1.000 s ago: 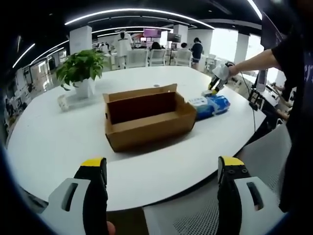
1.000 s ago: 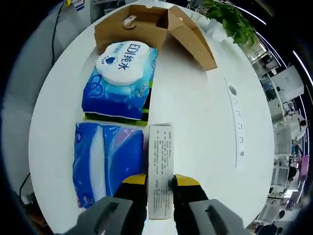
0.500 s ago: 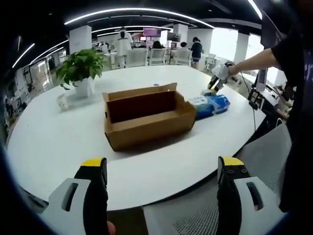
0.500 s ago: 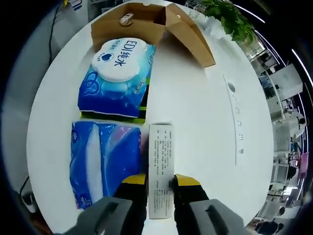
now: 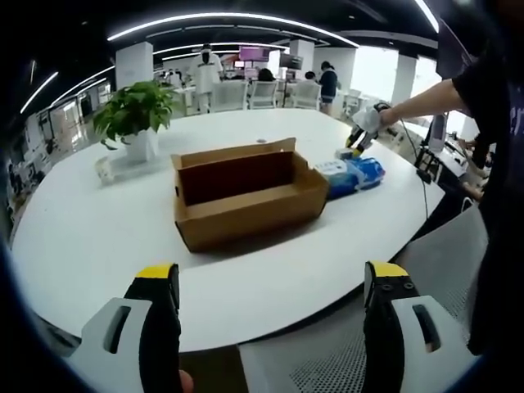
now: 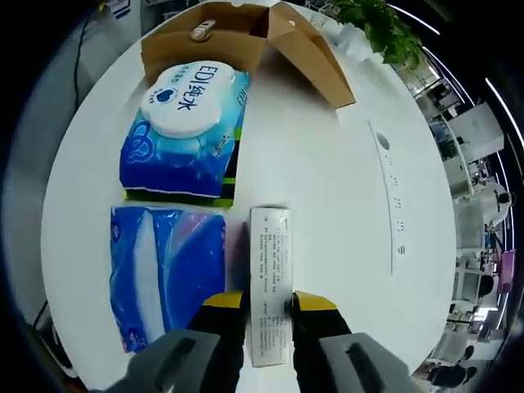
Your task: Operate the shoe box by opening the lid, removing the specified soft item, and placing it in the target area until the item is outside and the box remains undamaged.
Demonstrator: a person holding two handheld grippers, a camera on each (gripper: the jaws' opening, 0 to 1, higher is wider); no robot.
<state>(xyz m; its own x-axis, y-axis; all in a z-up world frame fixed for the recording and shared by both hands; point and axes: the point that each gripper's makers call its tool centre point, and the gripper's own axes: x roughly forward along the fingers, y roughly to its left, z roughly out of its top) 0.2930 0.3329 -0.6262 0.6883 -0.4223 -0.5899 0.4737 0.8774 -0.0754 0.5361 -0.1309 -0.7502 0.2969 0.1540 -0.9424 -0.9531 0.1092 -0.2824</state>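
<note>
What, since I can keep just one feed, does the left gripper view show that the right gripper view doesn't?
Left gripper view: open left tongs, the shoe box interior side-on, people at far desks. Right gripper view: right tongs shut on a white carton, the wipes pack label, a small object inside the box. Shared: shoe box, wipes pack, blue tissue pack, white table, potted plant.

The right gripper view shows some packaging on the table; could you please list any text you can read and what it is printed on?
"EDI纯水": on the white lid label of the blue wipes pack lying next to the cardboard box.
Small printed lines on the white slip between the right gripper jaws: too small to read.
The blue soft pack beside the slip: no readable text.
</note>
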